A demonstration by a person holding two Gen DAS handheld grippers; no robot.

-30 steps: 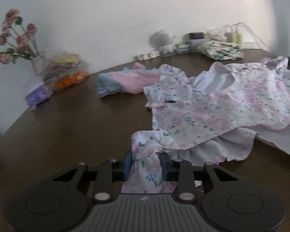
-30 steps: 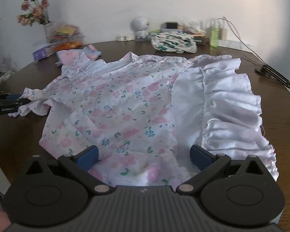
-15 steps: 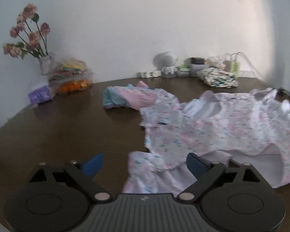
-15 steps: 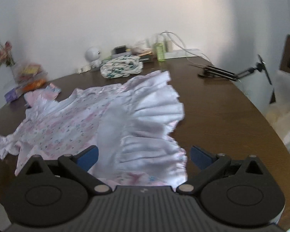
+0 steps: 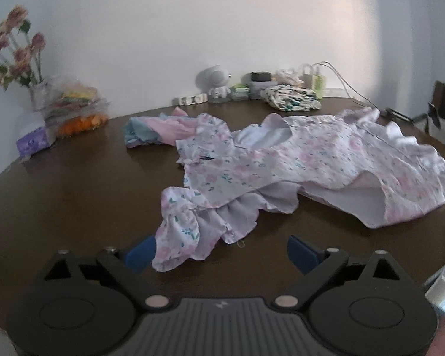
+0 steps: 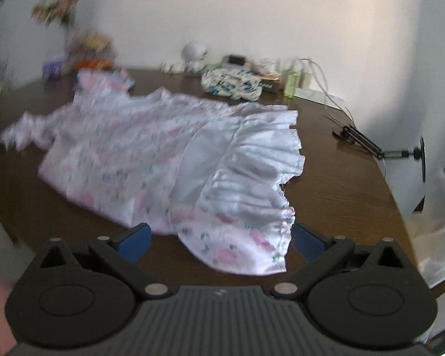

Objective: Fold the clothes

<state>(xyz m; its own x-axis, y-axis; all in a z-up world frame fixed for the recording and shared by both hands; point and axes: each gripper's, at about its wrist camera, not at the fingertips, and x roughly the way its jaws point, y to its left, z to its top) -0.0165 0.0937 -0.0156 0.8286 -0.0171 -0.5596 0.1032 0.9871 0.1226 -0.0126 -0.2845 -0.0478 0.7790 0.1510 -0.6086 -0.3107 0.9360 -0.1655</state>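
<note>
A pale floral dress (image 5: 311, 160) with ruffled trim lies spread on the dark round wooden table (image 5: 83, 184). Its sleeve (image 5: 181, 228) lies loose just ahead of my left gripper (image 5: 219, 253), whose blue pads stand wide apart and touch no cloth. In the right wrist view the same dress (image 6: 151, 154) shows its white frilled hem (image 6: 252, 166) folded over; my right gripper (image 6: 219, 241) is open just short of the hem corner, holding nothing.
A folded pink and blue garment (image 5: 157, 132) lies behind the dress. A patterned folded cloth (image 5: 292, 101), a small white figure (image 5: 215, 81), bottles and cables line the far edge. Flowers (image 5: 14, 50) and packets (image 5: 74, 112) stand far left. A black stand (image 6: 370, 145) lies right.
My left gripper let go of the sleeve and opened wide, then drew back from it. The right gripper, open throughout, pulled back off the dress toward the hem.
</note>
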